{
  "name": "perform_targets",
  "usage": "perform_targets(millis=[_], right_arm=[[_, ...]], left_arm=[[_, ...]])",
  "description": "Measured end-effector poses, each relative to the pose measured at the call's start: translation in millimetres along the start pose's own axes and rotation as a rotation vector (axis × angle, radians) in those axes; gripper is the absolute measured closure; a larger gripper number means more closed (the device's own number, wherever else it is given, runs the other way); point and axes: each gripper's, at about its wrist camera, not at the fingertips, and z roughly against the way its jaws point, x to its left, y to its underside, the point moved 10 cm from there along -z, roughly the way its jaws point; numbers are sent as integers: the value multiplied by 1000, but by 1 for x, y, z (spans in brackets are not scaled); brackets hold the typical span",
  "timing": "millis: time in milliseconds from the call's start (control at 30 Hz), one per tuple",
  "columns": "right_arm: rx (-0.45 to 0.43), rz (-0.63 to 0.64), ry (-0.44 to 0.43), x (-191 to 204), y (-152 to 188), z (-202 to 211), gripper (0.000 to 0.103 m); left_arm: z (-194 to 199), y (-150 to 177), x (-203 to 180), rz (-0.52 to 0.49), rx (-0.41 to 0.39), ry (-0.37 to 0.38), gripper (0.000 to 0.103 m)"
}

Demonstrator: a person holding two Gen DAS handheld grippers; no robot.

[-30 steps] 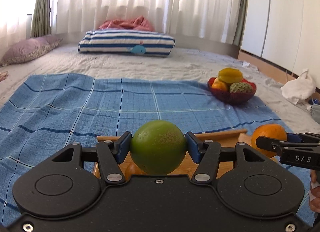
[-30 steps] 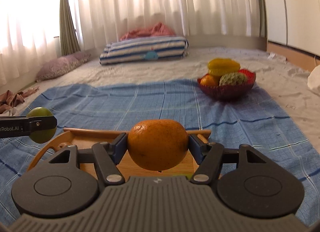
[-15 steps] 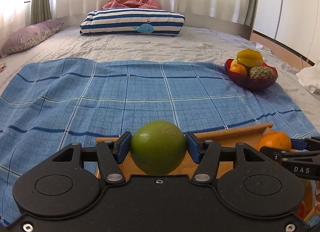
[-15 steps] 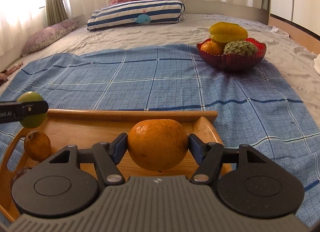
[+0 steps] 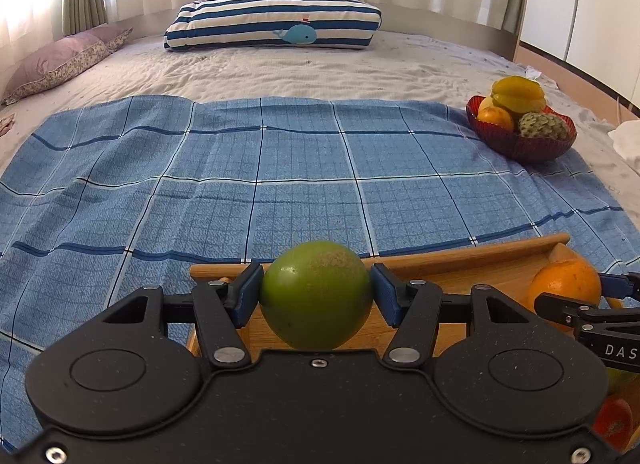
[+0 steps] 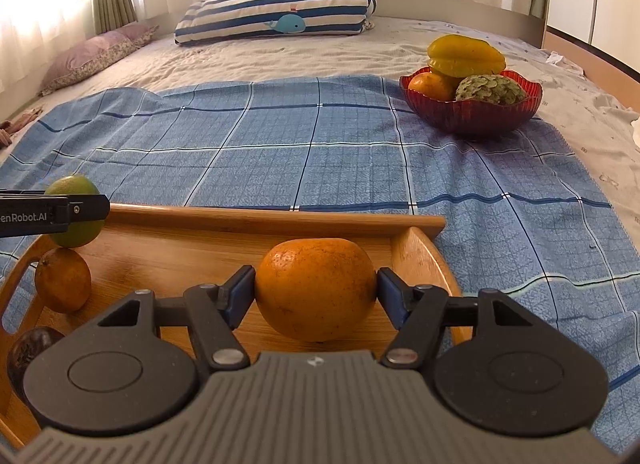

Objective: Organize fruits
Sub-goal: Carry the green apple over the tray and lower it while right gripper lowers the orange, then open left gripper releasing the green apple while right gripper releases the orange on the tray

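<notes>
1. While the left gripper (image 5: 316, 293) is clamped on a green fruit (image 5: 316, 294), its blue pads pressing both sides, the fruit hangs over the near left part of the wooden tray (image 6: 224, 248); seen from the right wrist, it sits just above a small brownish-orange fruit (image 6: 63, 280) lying in the tray.
2. Closed around an orange (image 6: 316, 288), the right gripper (image 6: 316, 289) holds it over the tray's right end, close to the curved end wall.
3. A dark fruit (image 6: 28, 348) lies at the tray's near left corner; part of another orange fruit (image 5: 612, 420) shows at the near right.
4. The tray rests on a blue checked cloth (image 5: 256, 184) spread over the bed (image 5: 320, 68).
5. Far right on the cloth stands a red bowl (image 6: 472, 118) with a starfruit (image 6: 466, 56), a custard apple (image 6: 490, 89) and an orange fruit (image 6: 430, 86); well apart from the tray.
6. At the far end lies a striped pillow (image 5: 276, 26).
</notes>
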Motion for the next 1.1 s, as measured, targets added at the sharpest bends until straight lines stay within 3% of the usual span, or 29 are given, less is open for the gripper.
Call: perform_targets(millis=[400, 767, 833, 1100], right_arm=[[-7, 7, -8, -1, 3, 2, 34], [-12, 28, -3, 1, 6, 5, 33], [-11, 27, -2, 1, 6, 5, 27], [-11, 16, -6, -1, 8, 7, 23]], left_arm=[[-16, 12, 1, 21, 69, -15, 47], [-15, 14, -1, -1, 53, -21, 46], [-15, 14, -2, -5, 52, -23, 46], [-3, 14, -5, -19, 30, -12, 42]])
